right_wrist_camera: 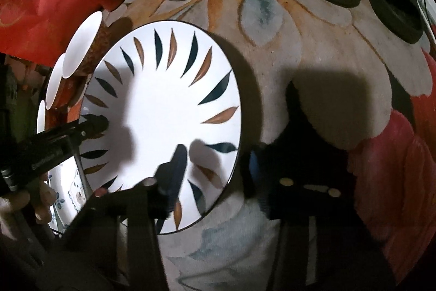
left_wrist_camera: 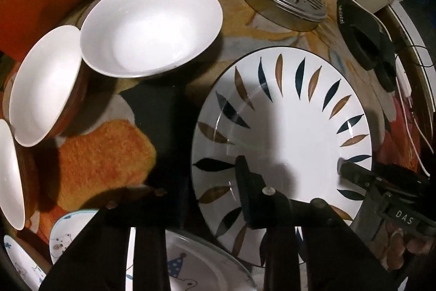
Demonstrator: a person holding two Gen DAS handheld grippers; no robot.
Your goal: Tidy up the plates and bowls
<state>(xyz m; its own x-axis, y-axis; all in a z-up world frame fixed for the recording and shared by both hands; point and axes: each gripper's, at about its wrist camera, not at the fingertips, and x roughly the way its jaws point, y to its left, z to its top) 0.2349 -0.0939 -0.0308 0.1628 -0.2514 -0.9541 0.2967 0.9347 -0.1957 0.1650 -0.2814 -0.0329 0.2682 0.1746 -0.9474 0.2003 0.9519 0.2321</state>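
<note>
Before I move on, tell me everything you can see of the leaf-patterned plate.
The leaf-patterned plate is round, white and glossy like glazed ceramic, with a thin dark rim and alternating dark teal and tan leaf strokes radiating around its border. It looks intact and empty. It sits over the floral tablecloth, its near-left edge overlapping a cartoon-print plate. One finger of each gripper lies over its inner face, left gripper and right gripper; shadows cross its centre.

Bare tablecloth point(right_wrist_camera: 313, 51) right of leaf plate point(right_wrist_camera: 163, 111); white bowls point(left_wrist_camera: 152, 26) crowding its left
</note>
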